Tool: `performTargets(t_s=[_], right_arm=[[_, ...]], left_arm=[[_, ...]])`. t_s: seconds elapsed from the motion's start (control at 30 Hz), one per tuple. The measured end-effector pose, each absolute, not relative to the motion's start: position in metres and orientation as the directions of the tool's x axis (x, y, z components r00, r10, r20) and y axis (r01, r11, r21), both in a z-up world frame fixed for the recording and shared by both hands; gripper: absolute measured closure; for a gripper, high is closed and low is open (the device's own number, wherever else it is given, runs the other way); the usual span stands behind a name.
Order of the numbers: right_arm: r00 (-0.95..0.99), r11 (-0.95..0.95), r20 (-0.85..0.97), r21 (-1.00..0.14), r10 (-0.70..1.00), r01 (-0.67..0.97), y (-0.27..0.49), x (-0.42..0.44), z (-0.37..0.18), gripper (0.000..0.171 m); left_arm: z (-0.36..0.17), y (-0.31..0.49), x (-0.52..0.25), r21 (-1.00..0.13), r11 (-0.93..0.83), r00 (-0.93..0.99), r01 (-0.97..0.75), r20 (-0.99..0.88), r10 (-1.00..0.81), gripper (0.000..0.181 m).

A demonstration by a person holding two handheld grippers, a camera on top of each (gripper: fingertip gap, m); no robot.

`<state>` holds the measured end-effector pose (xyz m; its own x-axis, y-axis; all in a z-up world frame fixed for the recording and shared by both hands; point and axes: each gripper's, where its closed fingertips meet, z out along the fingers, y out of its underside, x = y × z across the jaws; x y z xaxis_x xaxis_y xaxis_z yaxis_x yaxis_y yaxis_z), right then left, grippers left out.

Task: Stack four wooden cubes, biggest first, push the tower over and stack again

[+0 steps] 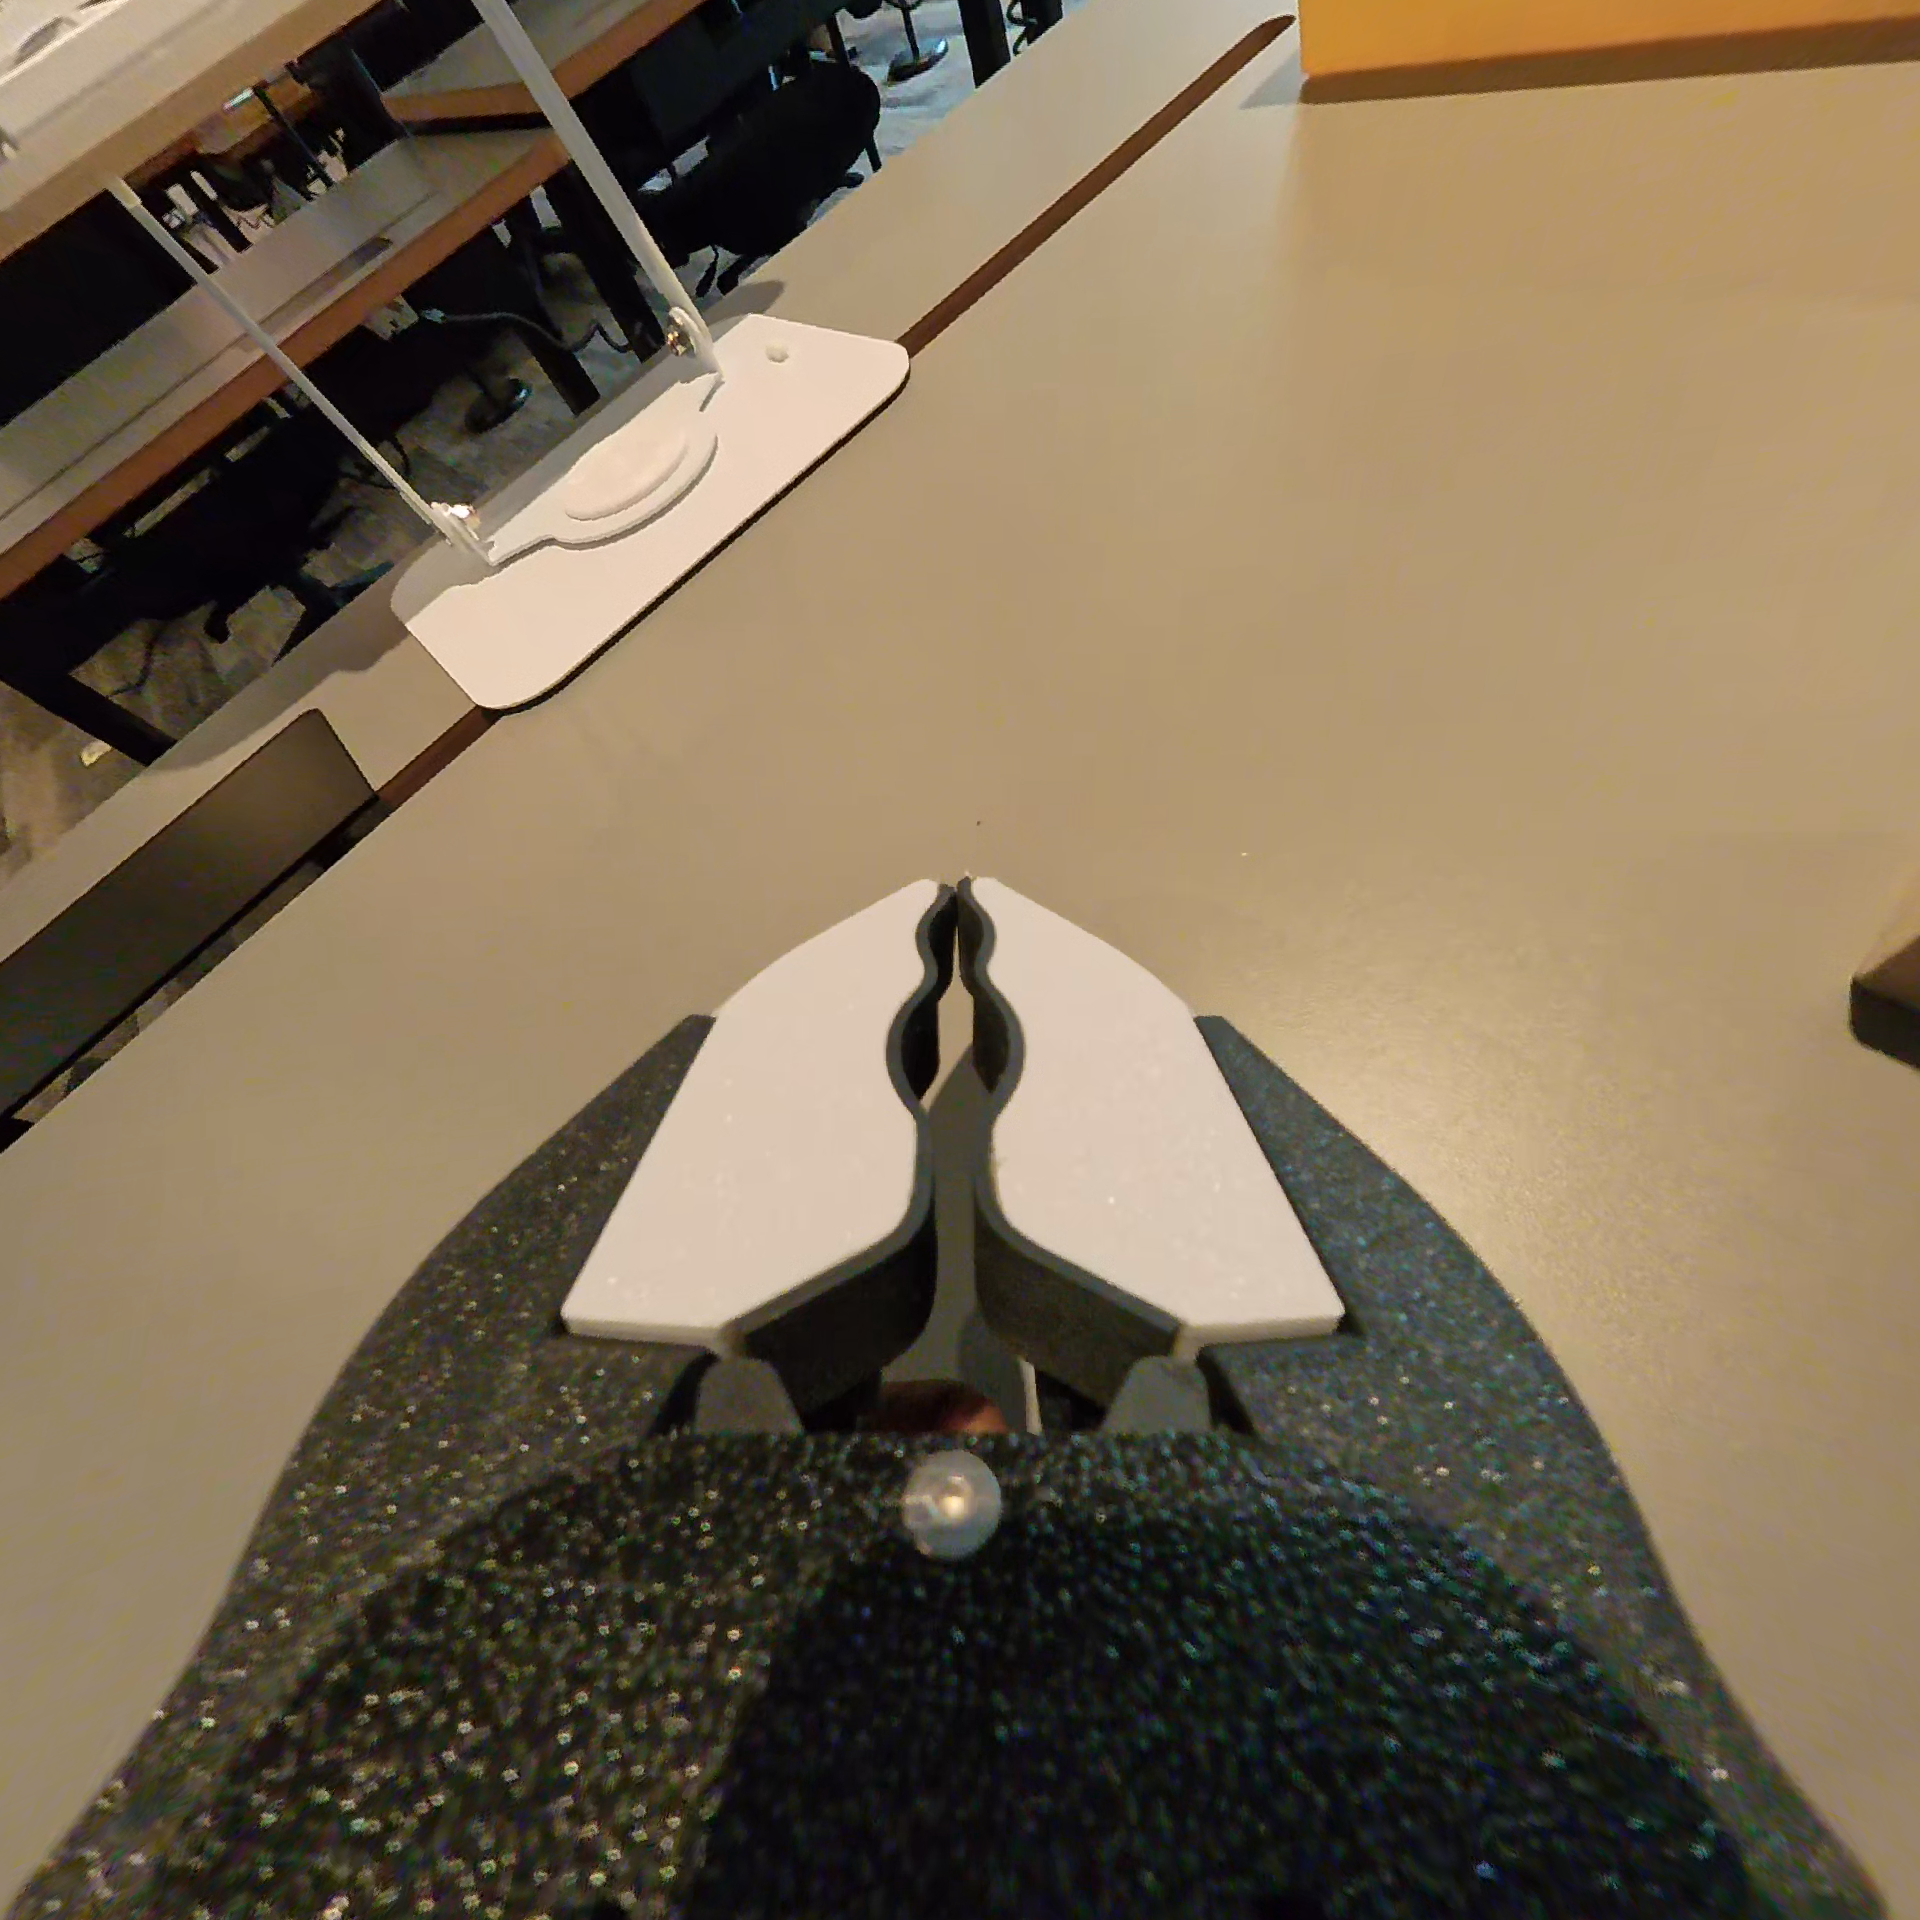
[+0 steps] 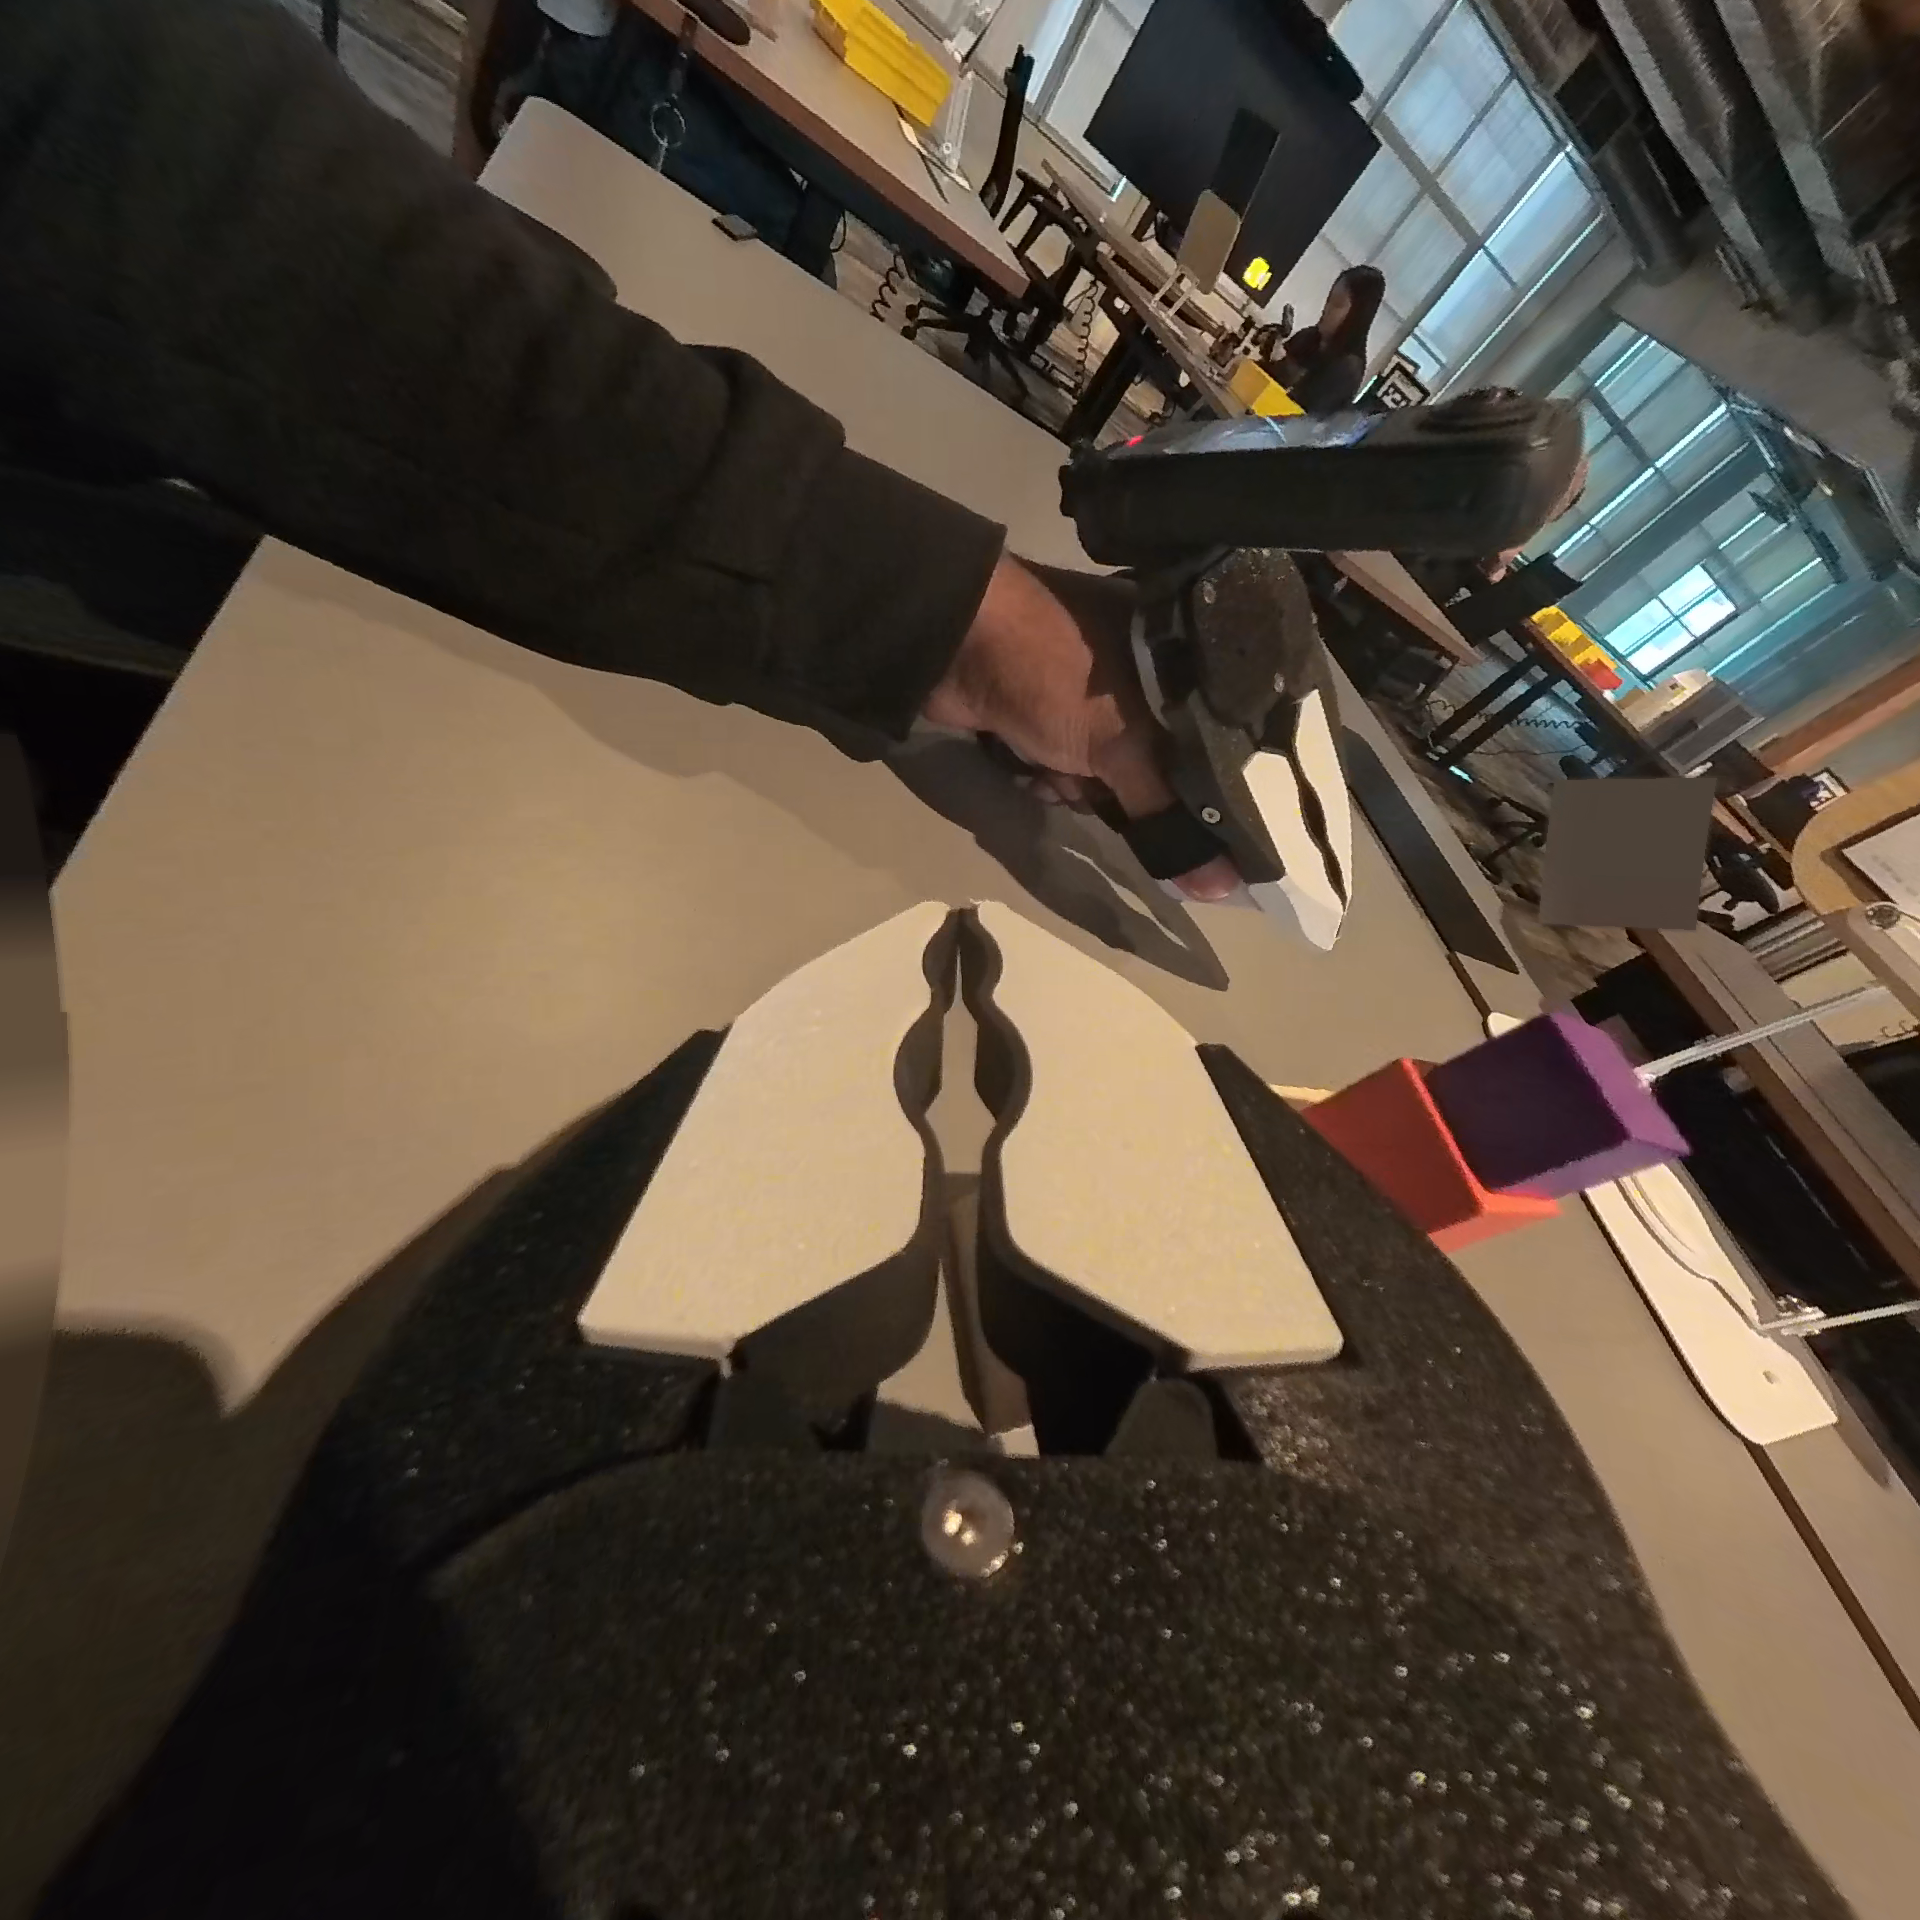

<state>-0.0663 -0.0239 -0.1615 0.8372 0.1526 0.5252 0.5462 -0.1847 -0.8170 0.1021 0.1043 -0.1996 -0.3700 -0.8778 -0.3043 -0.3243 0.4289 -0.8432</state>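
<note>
In the right wrist view, which is rolled sideways, a purple cube (image 2: 1548, 1112) sits stacked against a larger red cube (image 2: 1387, 1153). A sliver of a pale wooden piece (image 2: 1304, 1089) shows under the red one; the rest of the stack is hidden behind my right gripper's body. My right gripper (image 2: 961, 914) is shut and empty, above the beige table (image 2: 468, 883), left of the stack. My left gripper (image 2: 1322, 930), held by a hand in a dark sleeve, is shut and empty, apart from the cubes. In its own view it (image 1: 958, 883) points over bare table.
A white stand base (image 1: 665, 520) with thin rods sits at the table's far edge, and also shows in the right wrist view (image 2: 1714, 1340). A dark block corner (image 1: 1886, 997) cuts in at the right edge. An orange panel (image 1: 1610, 42) stands at the back. Other desks and chairs lie beyond. There is about 20 centimeters between the tips of the two grippers.
</note>
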Motion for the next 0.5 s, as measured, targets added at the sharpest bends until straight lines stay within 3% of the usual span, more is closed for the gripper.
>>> performTargets(t_s=[0.23, 0.33, 0.5], right_arm=[[0.819, -0.216, 0.560, -0.790, 0.124, 0.573, -0.019, -0.063, -0.164, 0.171], [0.775, -0.409, 0.618, -0.746, -0.131, 0.525, -0.025, -0.008, -0.161, 0.171], [0.816, -0.367, 0.402, -0.895, -0.415, 0.254, -0.060, 0.052, -0.138, 0.171]], left_arm=[[-0.200, 0.104, 0.102, -0.842, 0.430, -0.371, -0.326, -0.304, -0.877, 0.181], [-0.200, 0.104, 0.102, -0.842, 0.431, -0.373, -0.323, -0.305, -0.876, 0.181], [-0.200, 0.104, 0.102, -0.844, 0.430, -0.373, -0.320, -0.305, -0.876, 0.181]])
